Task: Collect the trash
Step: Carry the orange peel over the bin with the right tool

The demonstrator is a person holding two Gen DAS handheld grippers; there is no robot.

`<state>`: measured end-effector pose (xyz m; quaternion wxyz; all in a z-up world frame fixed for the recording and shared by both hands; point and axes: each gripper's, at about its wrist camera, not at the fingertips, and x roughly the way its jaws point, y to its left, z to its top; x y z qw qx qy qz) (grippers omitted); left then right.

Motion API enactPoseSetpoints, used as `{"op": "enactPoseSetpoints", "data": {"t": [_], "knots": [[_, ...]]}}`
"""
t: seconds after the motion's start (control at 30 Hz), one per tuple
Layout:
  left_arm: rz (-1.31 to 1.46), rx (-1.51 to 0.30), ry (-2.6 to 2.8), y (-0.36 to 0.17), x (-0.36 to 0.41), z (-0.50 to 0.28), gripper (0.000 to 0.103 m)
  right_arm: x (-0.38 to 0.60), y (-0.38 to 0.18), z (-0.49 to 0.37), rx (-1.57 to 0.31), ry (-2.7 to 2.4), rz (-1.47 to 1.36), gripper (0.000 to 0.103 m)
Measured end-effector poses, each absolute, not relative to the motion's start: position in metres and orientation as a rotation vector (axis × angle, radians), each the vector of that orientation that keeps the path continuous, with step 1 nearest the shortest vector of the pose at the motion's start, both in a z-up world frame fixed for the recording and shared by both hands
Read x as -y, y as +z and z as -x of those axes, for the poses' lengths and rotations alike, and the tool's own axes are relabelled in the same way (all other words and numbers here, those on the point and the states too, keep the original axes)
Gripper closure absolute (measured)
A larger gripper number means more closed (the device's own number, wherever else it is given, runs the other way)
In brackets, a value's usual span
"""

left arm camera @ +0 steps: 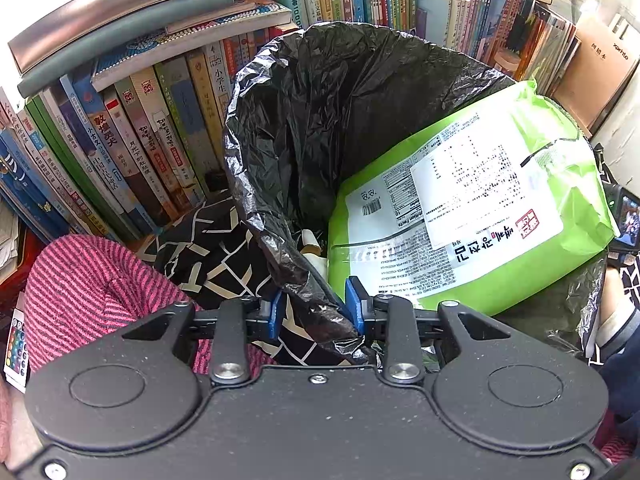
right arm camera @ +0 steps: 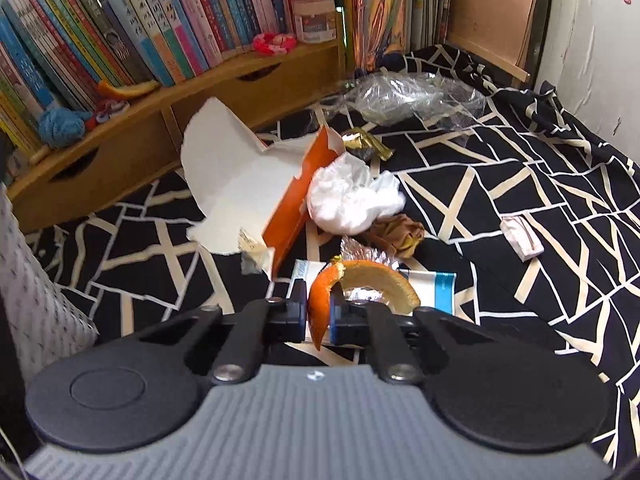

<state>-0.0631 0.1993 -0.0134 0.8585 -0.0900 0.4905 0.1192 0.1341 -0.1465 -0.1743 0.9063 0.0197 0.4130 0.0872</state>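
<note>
My left gripper (left arm camera: 316,304) is shut on the near rim of a black trash bag (left arm camera: 320,120), which stands open in front of the books. A large green snack package (left arm camera: 472,208) leans inside the bag at the right. In the right wrist view, my right gripper (right arm camera: 319,304) is shut on a curved orange peel (right arm camera: 376,276) just above the black-and-cream patterned sheet (right arm camera: 520,168). Beyond it lie a crumpled white tissue (right arm camera: 352,196), a torn orange-and-white carton (right arm camera: 248,184), brown crumpled paper (right arm camera: 400,234), foil (right arm camera: 364,256), a gold wrapper (right arm camera: 364,142) and clear plastic wrap (right arm camera: 404,96).
A wooden shelf (right arm camera: 200,100) full of books runs along the back. A white wall (right arm camera: 592,40) closes the right side. A small pale packet (right arm camera: 522,236) lies on the sheet at the right. A pink striped cloth (left arm camera: 88,280) and a remote (left arm camera: 16,344) lie left of the bag.
</note>
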Motion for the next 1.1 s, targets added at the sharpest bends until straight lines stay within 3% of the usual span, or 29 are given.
{"op": "enactPoseSetpoints", "data": {"t": [0.73, 1.1], "knots": [[0.190, -1.029, 0.252, -0.013, -0.198, 0.064, 0.073, 0.153, 0.005, -0.066, -0.385, 0.641, -0.273, 0.088], [0.189, -1.029, 0.251, -0.013, -0.199, 0.063, 0.073, 0.113, 0.025, -0.021, -0.321, 0.911, -0.133, 0.087]]}}
